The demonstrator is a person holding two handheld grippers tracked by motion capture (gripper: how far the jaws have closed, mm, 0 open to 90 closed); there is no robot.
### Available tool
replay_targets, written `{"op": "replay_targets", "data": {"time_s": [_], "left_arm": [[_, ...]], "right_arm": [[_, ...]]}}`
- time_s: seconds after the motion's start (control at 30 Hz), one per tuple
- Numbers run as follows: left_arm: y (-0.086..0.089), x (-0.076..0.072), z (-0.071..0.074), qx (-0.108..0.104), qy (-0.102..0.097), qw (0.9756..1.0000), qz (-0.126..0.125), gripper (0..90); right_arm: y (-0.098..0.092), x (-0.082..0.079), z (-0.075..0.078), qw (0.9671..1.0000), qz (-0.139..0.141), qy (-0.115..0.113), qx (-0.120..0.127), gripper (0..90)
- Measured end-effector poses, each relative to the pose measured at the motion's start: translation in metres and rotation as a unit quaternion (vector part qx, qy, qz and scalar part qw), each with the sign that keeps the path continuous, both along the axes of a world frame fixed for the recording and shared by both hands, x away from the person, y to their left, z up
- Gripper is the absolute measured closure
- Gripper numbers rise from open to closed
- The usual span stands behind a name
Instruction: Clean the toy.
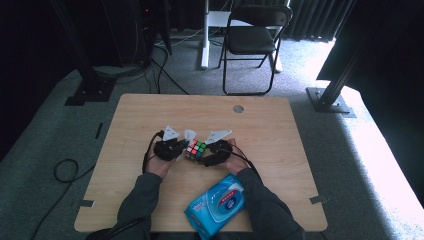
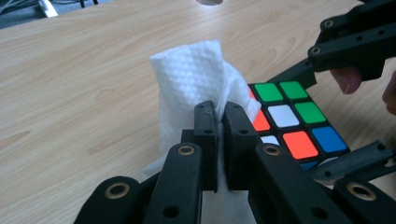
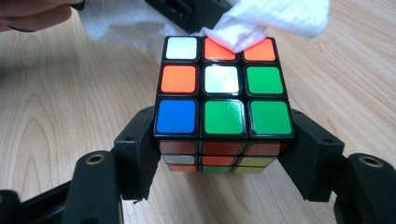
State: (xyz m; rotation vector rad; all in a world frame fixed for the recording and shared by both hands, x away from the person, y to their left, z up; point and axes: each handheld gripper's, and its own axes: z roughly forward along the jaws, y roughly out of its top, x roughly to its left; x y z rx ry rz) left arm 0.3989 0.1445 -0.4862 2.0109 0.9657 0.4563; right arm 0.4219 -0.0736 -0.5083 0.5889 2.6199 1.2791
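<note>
At centre frame, the cube [image 3: 223, 95] is clamped by the right gripper [image 3: 219, 154] so the wipe [image 2: 196, 79], pinched in the left gripper [image 2: 220, 135], can be rubbed across its top face.

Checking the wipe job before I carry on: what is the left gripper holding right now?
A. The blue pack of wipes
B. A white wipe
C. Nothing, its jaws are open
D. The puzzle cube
B. In the left gripper view the left gripper has its jaws closed on a white wipe, whose edge lies on the puzzle cube; the cube sits between the jaws of the right gripper.
</note>
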Motion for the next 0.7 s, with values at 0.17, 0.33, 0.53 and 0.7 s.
{"op": "replay_targets", "data": {"time_s": [0.17,0.33,0.53,0.7], "left_arm": [[0.002,0.002,-0.005,-0.006,0.007,0.9999,-0.005,85.8],[0.004,0.004,-0.009,-0.012,0.015,0.9998,-0.012,85.7],[0.004,0.005,-0.017,-0.001,0.026,0.9996,-0.013,85.9],[0.007,0.002,-0.025,-0.003,0.034,0.9993,-0.012,85.9]], "right_arm": [[0.0,0.0,0.0,1.0,0.001,0.0,0.0,34.5],[0.0,0.0,-0.001,1.0,0.004,-0.002,-0.001,34.4],[-0.001,0.0,0.0,1.0,0.003,-0.002,0.004,34.4],[-0.002,0.0,0.0,1.0,0.001,-0.005,0.005,34.4]]}}
